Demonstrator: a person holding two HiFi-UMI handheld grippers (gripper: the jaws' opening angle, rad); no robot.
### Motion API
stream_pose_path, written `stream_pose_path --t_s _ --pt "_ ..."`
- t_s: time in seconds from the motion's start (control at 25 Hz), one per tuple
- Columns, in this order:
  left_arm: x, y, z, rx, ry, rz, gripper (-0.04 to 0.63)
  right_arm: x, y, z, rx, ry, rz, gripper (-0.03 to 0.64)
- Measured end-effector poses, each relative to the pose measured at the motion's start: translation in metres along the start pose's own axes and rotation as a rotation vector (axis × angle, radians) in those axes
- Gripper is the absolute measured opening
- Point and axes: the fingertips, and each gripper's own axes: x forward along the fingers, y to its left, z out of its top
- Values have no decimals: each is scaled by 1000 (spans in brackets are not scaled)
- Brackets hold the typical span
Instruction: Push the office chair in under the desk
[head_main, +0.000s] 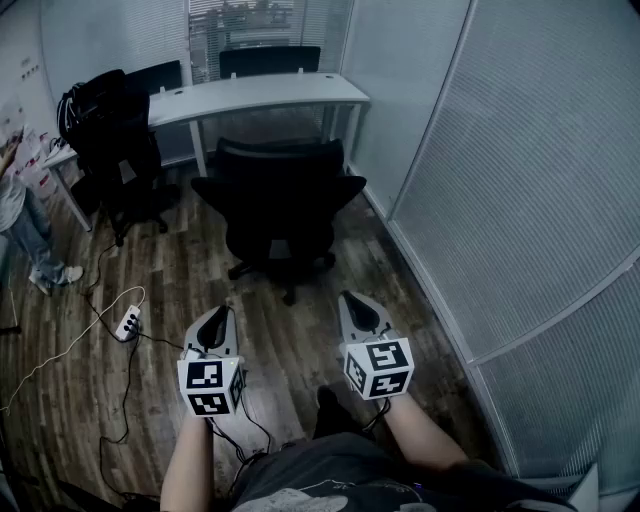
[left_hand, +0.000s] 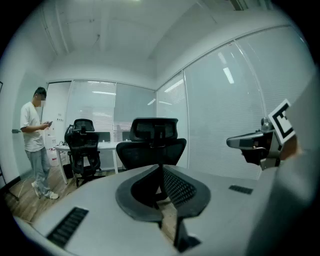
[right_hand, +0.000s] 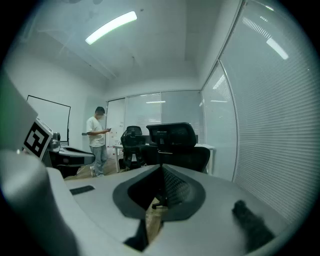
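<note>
**Inspector A:** We begin at the tools. State of the left gripper (left_hand: 161, 168)?

**Inspector B:** Clenched. In its own view the two jaws meet at the tips with nothing between them.

**Inspector A:** And the right gripper (right_hand: 161, 166)?

**Inspector B:** The same, we find: jaws closed together and empty.

**Inspector A:** Pose of the arms?

**Inspector B:** In the head view both forearms (head_main: 188, 465) are bare and reach forward from the body, roughly parallel. The grippers are held side by side, a little apart from one another, with their jaws pointing ahead at the chair. Each marker cube (head_main: 210, 385) faces up toward the camera. Neither tool touches anything.

**Inspector A:** Location of the office chair (head_main: 280, 205)?

**Inspector B:** We record it straight ahead of the grippers and well apart from them, backrest turned toward us. It stands on the wooden floor (head_main: 300, 340) in front of the desk (head_main: 250, 95). Its wheeled base is out on open floor, not under the desktop.

**Inspector A:** Surroundings?

**Inspector B:** We note a second chair (head_main: 115, 140), dark, at the desk's left end, and a person (head_main: 20, 215) standing at the far left edge. A white power strip (head_main: 128, 323) lies on the floor left of the left gripper. A glass partition (head_main: 530, 180) with blinds runs along the right.
</note>
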Motion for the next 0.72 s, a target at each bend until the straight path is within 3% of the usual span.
stream_pose_path --t_s 0.56,0.72 --pt "-17 -17 -15 -6 14 -41 34 -27 17 -9 -34 2 -4 28" --pt "-20 -7 -17 -14 0 10 34 -28 19 -20 -145 42 -29 29"
